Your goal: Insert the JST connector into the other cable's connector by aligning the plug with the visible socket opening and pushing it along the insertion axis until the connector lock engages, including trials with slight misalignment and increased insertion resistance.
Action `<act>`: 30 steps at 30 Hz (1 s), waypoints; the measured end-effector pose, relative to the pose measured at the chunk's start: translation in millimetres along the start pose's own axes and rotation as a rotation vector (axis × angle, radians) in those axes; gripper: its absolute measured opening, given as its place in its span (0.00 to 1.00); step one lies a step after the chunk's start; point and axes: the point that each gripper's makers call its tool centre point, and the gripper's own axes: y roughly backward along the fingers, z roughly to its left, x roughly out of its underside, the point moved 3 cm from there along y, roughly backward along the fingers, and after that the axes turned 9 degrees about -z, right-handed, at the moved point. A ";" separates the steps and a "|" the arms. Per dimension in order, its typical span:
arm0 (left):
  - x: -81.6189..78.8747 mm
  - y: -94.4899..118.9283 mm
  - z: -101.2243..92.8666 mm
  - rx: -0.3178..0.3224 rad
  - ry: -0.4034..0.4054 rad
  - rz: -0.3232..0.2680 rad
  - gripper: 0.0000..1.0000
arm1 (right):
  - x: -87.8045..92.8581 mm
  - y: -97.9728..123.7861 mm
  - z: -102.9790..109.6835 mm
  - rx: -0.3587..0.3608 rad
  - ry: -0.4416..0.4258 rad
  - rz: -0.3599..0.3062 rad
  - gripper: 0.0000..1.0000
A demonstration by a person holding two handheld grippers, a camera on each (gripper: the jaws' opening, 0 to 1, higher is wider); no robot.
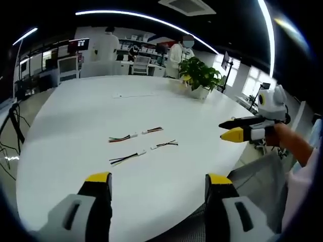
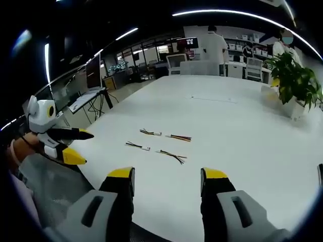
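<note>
Nothing has been picked up yet, so the step in hand appears to be the approach before the first grasp. In the left gripper view, the left hand-held gripper (image 1: 157,187) rises from the bottom of the frame with its yellow-tipped jaws set wide apart and nothing between them, and the white tabletop (image 1: 75,131) spreads out ahead of it. 4 short cable pieces lie near the middle of that frame in 2 facing pairs: an upper cable (image 1: 122,137) with its partner (image 1: 153,130) to the right, and a lower cable (image 1: 126,158) facing another (image 1: 165,145), each pair's white ends close but apart. The right hand-held gripper (image 1: 233,128) shows at the right edge of the frame, off the tabletop's rim, and whether it is open cannot be told there. In the right gripper view, its jaws (image 2: 166,182) likewise stand wide apart and hold nothing, with the same cables (image 2: 172,137) just above centre. A potted plant (image 1: 199,75) stands at the upper right. The next move probably calls for each hand-held gripper to descend on 1 cable of a pair, gripping close behind the white connector so plug and socket can be lined up.
</note>
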 end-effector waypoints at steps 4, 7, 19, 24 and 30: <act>-2.6 0.8 2.3 -0.023 -0.003 -0.005 0.73 | 1.9 1.5 -3.0 0.004 0.002 0.027 0.54; -5.8 1.6 1.8 -0.018 -0.015 -0.022 0.73 | 1.5 1.6 -3.4 -0.001 0.021 0.030 0.54; -15.2 5.7 13.5 -0.013 -0.056 -0.043 0.70 | -9.3 -8.5 0.1 -0.043 0.089 0.051 0.52; -22.6 4.0 20.2 -0.017 -0.074 -0.058 0.68 | -18.9 -12.4 2.3 -0.061 0.099 0.033 0.50; -33.4 1.3 29.5 -0.027 -0.119 -0.064 0.68 | -28.7 -16.7 2.0 -0.076 0.116 0.022 0.48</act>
